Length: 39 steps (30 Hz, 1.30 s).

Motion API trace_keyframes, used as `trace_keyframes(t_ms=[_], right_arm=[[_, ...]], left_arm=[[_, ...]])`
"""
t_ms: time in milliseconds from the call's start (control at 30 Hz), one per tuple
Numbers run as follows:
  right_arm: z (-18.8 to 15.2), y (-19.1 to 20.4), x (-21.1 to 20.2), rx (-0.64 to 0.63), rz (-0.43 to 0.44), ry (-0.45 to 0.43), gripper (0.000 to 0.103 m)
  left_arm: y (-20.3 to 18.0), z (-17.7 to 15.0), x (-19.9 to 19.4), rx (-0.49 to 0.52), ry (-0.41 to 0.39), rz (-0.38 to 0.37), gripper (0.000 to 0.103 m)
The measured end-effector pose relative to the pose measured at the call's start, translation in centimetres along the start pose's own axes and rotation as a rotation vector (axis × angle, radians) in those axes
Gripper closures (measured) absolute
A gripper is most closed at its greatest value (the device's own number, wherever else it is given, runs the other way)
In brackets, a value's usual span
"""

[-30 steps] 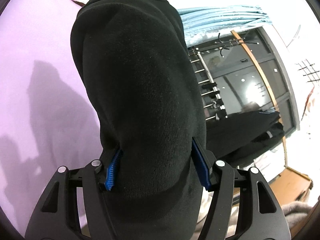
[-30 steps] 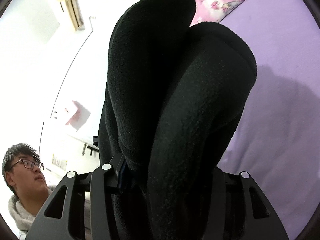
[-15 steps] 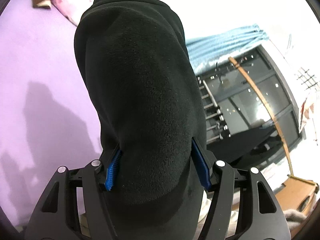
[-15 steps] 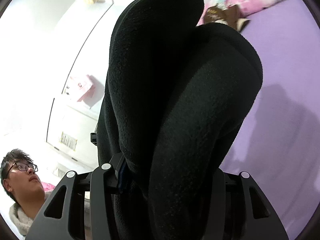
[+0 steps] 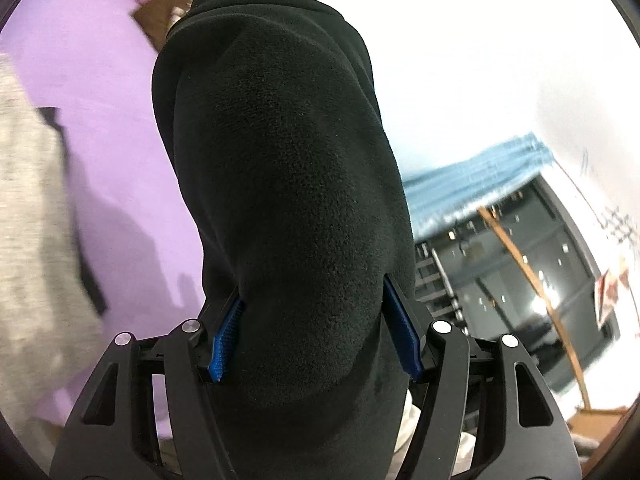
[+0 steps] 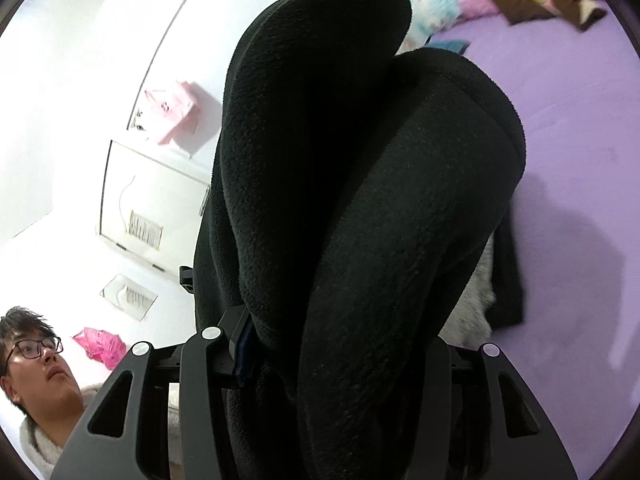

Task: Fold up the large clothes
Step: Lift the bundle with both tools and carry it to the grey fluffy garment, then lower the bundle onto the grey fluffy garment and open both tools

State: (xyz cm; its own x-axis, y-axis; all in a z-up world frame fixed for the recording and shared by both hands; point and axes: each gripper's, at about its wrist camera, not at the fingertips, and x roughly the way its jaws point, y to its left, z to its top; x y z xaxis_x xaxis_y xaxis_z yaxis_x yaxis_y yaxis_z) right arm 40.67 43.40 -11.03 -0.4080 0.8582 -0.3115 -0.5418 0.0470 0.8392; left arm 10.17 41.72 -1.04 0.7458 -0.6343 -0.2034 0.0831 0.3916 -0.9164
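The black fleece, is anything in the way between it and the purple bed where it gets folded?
Partly. Both tools, left tool and right tool, are clamped on the black fleece. A grey garment with a dark piece lies on the purple bed close below; farther bedding looks bare.

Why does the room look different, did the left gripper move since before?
Yes. The left gripper, jaws clamped on the black fleece, swung left: the dark window slid right and down.
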Motion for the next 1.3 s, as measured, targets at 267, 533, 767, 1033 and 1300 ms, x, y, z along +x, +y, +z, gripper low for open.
trace_keyframes(t_ms=[267, 533, 767, 1033, 1300], right_arm=[[9.0, -2.9, 14.2, 0.0, 0.034, 0.15, 0.055], [14.4, -4.1, 27.8, 0.006, 0.054, 0.231, 0.055], [15.0, -12.3, 38.1, 0.196, 0.053, 0.259, 0.054], [15.3, -15.5, 40.8, 0.259, 0.035, 0.228, 0.042], [16.9, -6.9, 38.4, 0.042, -0.233, 0.14, 0.012]], left_arm=[[5.9, 1.5, -8.9, -0.08, -0.12, 0.056, 0.042], [12.7, 3.0, -14.8, -0.153, -0.238, 0.067, 0.041], [22.0, 1.1, -15.8, -0.304, -0.265, 0.141, 0.041], [26.9, -1.0, -16.7, -0.399, -0.338, 0.105, 0.036], [17.1, -0.5, -22.5, -0.235, -0.476, 0.379, 0.007]])
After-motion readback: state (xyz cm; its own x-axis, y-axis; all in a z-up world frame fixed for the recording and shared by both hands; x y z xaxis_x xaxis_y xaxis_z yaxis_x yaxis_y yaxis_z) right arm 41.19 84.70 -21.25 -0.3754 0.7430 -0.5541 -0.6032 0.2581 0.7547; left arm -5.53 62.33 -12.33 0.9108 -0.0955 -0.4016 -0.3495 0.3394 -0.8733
